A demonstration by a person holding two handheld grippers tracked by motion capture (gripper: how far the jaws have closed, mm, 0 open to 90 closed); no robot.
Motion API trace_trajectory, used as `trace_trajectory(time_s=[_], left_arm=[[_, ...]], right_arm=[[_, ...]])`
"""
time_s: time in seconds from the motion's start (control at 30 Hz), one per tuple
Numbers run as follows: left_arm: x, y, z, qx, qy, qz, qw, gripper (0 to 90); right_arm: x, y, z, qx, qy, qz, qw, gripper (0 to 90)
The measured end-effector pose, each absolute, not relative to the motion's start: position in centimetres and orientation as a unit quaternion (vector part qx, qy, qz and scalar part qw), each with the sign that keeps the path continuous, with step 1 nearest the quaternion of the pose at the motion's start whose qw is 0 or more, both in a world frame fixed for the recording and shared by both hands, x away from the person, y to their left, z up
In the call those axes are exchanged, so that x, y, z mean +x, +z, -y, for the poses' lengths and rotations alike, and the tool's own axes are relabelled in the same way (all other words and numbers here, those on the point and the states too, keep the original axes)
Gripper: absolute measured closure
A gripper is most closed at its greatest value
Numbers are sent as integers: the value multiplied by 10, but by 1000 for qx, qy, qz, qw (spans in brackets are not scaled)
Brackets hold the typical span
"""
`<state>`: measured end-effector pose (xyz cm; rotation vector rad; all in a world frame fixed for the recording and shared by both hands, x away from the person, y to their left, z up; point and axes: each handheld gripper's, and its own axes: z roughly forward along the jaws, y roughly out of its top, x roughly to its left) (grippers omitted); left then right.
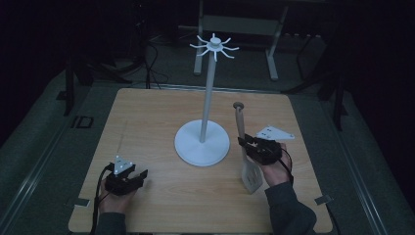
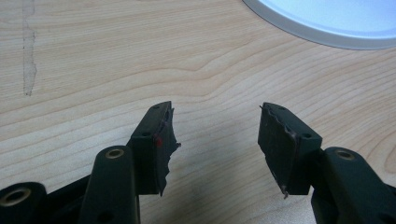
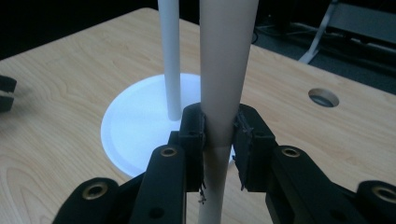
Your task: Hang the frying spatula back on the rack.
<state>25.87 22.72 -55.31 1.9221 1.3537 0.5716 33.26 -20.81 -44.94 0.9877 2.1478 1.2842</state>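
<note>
Dim room all around, with a pale wooden bench (image 1: 161, 117) lit in the middle of it and dark frames and cables on the floor beyond. My right tool (image 1: 250, 146) is clamped on the handle of a wooden spatula (image 1: 243, 147), about midway along it; in the right gripper view the two black jaws press against either side of the pale handle (image 3: 223, 84), which runs up between them and out of the top of the picture. From above, the spatula stands tilted, its slotted blade (image 1: 251, 177) low by my right hand (image 1: 274, 169) and its rounded end pointing away from me. Just beside it, toward the middle of the bench, stands a white rack (image 1: 210, 88): a round flat base (image 1: 188, 142), a tall thin pole, and a ring of short hooks (image 1: 214, 46) at the top. The spatula is near the pole but apart from it, and its blade hangs just off the edge of the base. My left tool (image 1: 132, 178) rests low at the near left of the bench, well apart from the rack, jaws spread wide with nothing between them; in the left gripper view I see bare wood grain between the two fingers (image 2: 156, 140) and the rim of the white base (image 2: 299, 28) at the top right. A round hole (image 3: 323, 97) is cut into the bench on the right side.
</note>
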Motion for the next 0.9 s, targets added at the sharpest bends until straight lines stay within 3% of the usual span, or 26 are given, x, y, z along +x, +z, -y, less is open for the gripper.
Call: trace_trajectory(time_s=[0.9], left_arm=[[259, -553, -226, 743, 222, -523, 355, 451]], right_arm=[[337, -424, 195, 346, 509, -751, 238, 745]])
